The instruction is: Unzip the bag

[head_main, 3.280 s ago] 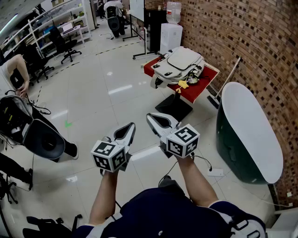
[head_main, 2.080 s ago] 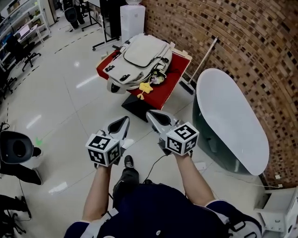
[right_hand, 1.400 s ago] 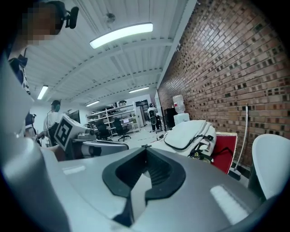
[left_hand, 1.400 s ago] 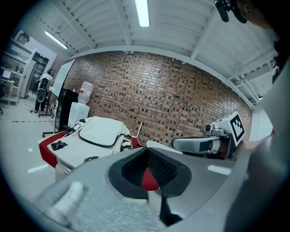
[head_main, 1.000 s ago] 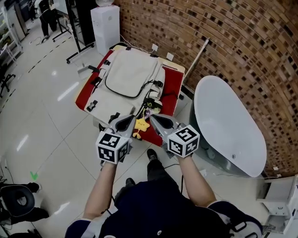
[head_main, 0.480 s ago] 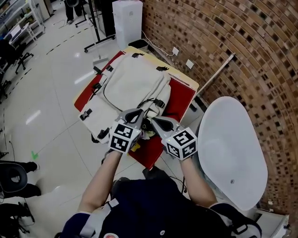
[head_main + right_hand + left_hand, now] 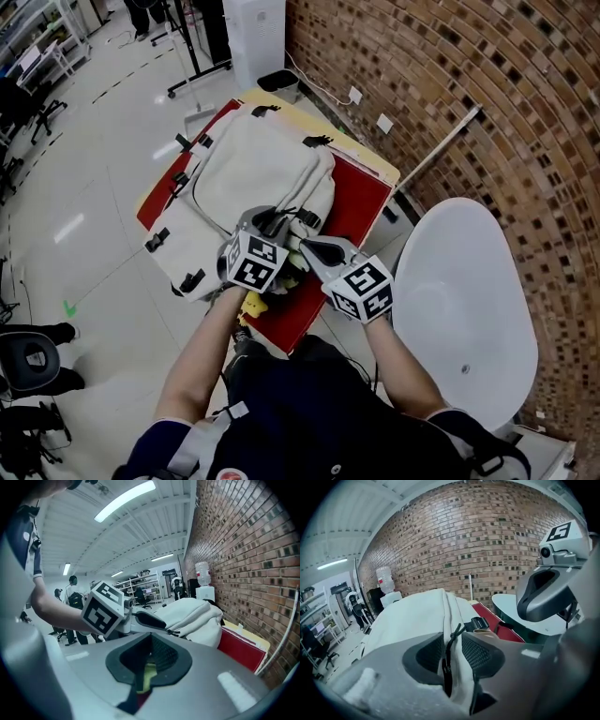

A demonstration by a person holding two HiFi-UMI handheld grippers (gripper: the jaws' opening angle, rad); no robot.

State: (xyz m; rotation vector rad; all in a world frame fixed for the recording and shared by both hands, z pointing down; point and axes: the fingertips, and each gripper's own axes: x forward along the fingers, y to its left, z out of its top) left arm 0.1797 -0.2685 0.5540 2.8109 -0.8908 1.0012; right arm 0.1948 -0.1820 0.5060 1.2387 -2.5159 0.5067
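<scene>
A cream backpack (image 7: pixel 248 173) lies flat on a red-topped table (image 7: pixel 352 202). My left gripper (image 7: pixel 269 221) is low over the bag's near end. In the left gripper view its jaws (image 7: pixel 452 656) have just been opening and stand a narrow gap apart. A black zipper pull cord (image 7: pixel 451 641) runs between the jaws, and the pads do not press on it. My right gripper (image 7: pixel 305 246) hovers just to the right of the left one, jaws together and holding nothing. A sliver of yellow shows below its slit (image 7: pixel 146 665). A yellow charm (image 7: pixel 251 305) hangs off the bag's near edge.
A brick wall (image 7: pixel 469 75) runs along the right. A big white oval tub (image 7: pixel 464 309) stands right of the table, and a stick (image 7: pixel 441 150) leans on the wall. A white appliance (image 7: pixel 255 28) stands beyond the table. Open floor lies to the left.
The person has stepped up to the table. Both grippers moved forward and down, from the table's near edge onto the backpack's near end, the left one dropping further.
</scene>
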